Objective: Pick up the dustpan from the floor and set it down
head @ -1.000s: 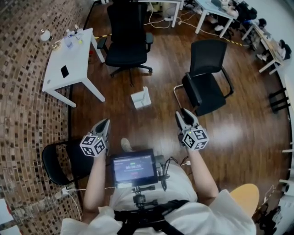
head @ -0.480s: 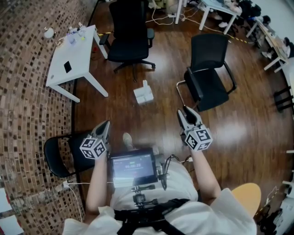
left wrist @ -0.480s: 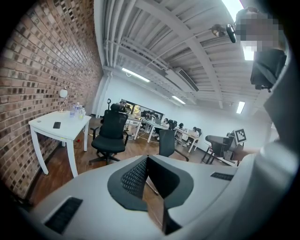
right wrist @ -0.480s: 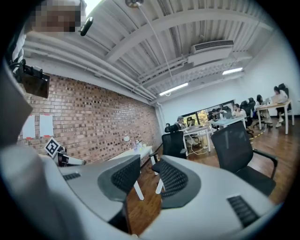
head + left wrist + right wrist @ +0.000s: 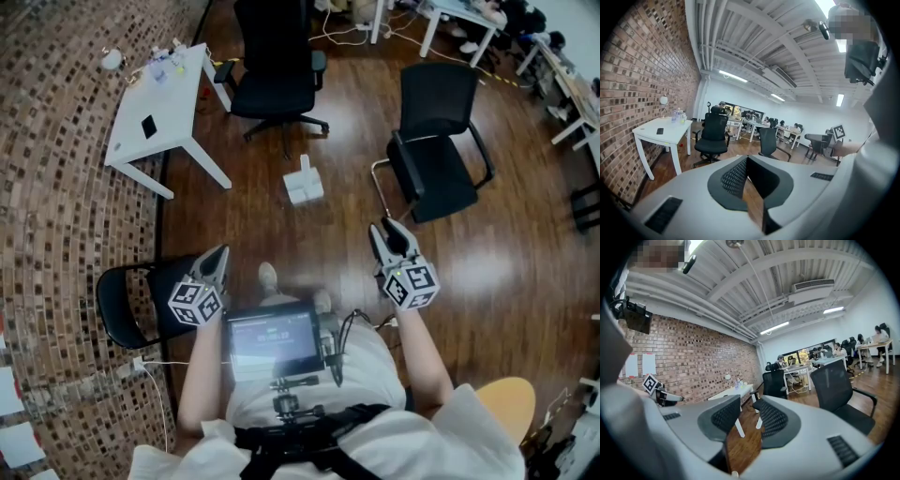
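Left gripper (image 5: 217,257) and right gripper (image 5: 390,232) are both part-open, nothing between the jaws. I see the white dustpan (image 5: 304,183) on the floor (image 5: 314,248) ahead, between them, contents unclear. A black chair (image 5: 441,159) stands just beyond my right gripper.

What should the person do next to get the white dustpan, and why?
Probably step forward and lower the right gripper toward the white dustpan. The dustpan lies on the wooden floor ahead, well apart from both grippers. The right gripper's jaws stand apart with nothing between them, and so do those of the left gripper, so neither holds anything yet.
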A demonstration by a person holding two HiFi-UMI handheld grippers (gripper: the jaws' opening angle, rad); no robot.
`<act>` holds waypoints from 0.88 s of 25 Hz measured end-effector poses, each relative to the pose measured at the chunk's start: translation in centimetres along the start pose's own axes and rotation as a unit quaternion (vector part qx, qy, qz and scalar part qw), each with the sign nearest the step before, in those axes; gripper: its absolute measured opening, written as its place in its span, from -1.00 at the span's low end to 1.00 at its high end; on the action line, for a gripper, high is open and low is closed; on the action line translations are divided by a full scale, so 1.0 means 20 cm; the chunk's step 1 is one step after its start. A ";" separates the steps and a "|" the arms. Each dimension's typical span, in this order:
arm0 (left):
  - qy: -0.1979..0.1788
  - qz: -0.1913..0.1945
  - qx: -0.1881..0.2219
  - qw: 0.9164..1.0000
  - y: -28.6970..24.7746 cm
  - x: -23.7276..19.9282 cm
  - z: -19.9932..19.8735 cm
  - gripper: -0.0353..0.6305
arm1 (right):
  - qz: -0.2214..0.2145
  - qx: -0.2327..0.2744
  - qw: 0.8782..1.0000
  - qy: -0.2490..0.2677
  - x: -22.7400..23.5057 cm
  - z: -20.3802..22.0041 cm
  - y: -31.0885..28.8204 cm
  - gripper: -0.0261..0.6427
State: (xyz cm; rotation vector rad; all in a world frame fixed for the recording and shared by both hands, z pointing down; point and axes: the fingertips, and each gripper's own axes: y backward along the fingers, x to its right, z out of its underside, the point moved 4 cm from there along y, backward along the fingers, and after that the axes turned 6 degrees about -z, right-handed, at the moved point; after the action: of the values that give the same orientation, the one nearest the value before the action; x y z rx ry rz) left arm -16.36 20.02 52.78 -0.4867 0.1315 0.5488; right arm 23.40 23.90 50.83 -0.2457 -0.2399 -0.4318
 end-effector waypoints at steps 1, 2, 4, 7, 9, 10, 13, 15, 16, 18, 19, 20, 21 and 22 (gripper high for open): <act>-0.003 0.001 0.004 1.000 0.01 0.01 0.00 -0.89 | -0.002 -0.002 1.000 0.001 0.00 0.01 0.00 -0.50; -0.003 0.002 0.007 1.000 0.01 0.02 0.00 -0.89 | -0.004 -0.004 1.000 0.001 0.00 0.02 0.00 -0.50; 0.000 0.001 0.009 1.000 0.01 0.04 0.01 -0.89 | -0.007 -0.008 1.000 0.003 0.01 0.06 -0.01 -0.50; 0.000 -0.004 0.007 1.000 0.02 0.04 0.03 -0.89 | -0.011 -0.011 1.000 0.004 0.02 0.08 -0.03 -0.50; 0.002 -0.008 0.004 1.000 0.01 0.04 0.04 -0.89 | -0.012 -0.013 1.000 0.004 0.03 0.08 -0.05 -0.50; 0.003 -0.010 0.003 1.000 0.01 0.03 0.04 -0.89 | -0.012 -0.013 1.000 0.003 0.04 0.09 -0.05 -0.50; 0.005 -0.014 0.000 1.000 0.00 0.03 0.04 -0.89 | -0.013 -0.011 1.000 0.001 0.06 0.11 -0.05 -0.50; 0.006 -0.015 0.000 1.000 -0.01 0.03 0.04 -0.89 | -0.011 -0.011 1.000 -0.001 0.06 0.10 -0.05 -0.50; 0.008 -0.015 0.000 1.000 -0.02 0.02 0.04 -0.89 | -0.010 -0.010 1.000 0.000 0.06 0.10 -0.06 -0.50; 0.010 -0.011 -0.003 1.000 -0.04 0.03 0.04 -0.89 | -0.009 -0.011 1.000 0.005 0.06 0.08 -0.07 -0.50; 0.010 -0.008 -0.006 1.000 -0.06 0.03 0.05 -0.89 | -0.008 -0.011 1.000 0.006 0.06 0.07 -0.07 -0.50; 0.009 -0.003 -0.009 1.000 -0.08 0.03 0.05 -0.89 | -0.006 -0.010 1.000 0.007 0.06 0.07 -0.08 -0.50; 0.009 0.001 -0.013 1.000 -0.10 0.03 0.05 -0.89 | -0.003 -0.010 1.000 0.008 0.06 0.06 -0.08 -0.50; 0.008 0.005 -0.017 1.000 -0.11 0.02 0.06 -0.89 | 0.000 -0.010 1.000 0.008 0.05 0.06 -0.08 -0.50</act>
State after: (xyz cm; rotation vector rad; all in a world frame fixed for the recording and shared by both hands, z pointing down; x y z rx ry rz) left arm -14.84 19.05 54.62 -0.5238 0.1411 0.5583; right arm 23.40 22.34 52.52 -0.2619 -0.2192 -0.4369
